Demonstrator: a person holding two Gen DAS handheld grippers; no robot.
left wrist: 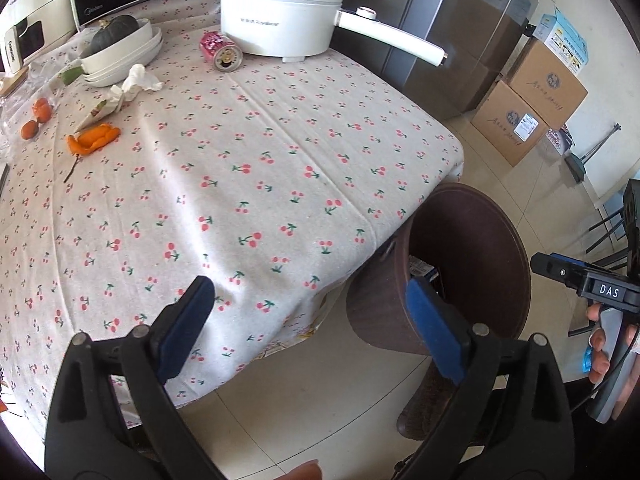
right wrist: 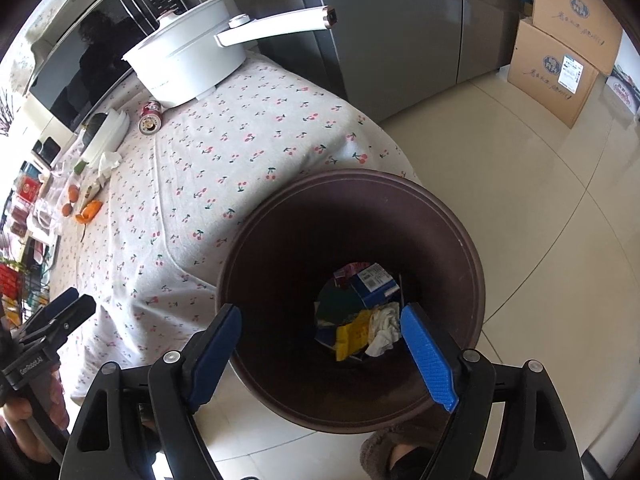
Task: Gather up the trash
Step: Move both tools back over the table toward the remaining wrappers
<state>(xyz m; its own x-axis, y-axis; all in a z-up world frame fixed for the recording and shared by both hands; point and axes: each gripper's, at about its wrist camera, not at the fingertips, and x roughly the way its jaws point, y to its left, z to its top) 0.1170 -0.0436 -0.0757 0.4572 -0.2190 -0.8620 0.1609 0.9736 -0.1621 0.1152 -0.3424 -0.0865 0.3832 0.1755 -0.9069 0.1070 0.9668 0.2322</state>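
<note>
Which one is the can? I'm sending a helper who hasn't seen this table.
Find the white pot at the far end of the cherry-print tablecloth. The can lies on its side against the pot's base, nearer the stacked bowls. It is the only pink metal thing there.

The left hand-held gripper [left wrist: 312,328] has a black plastic frame with round silver screws and two dark blue pads. The right hand-held gripper [right wrist: 320,354] matches, with brighter blue ribbed pads; its body carries a white "DAS" label, a black cable and a light blue trigger.
</note>
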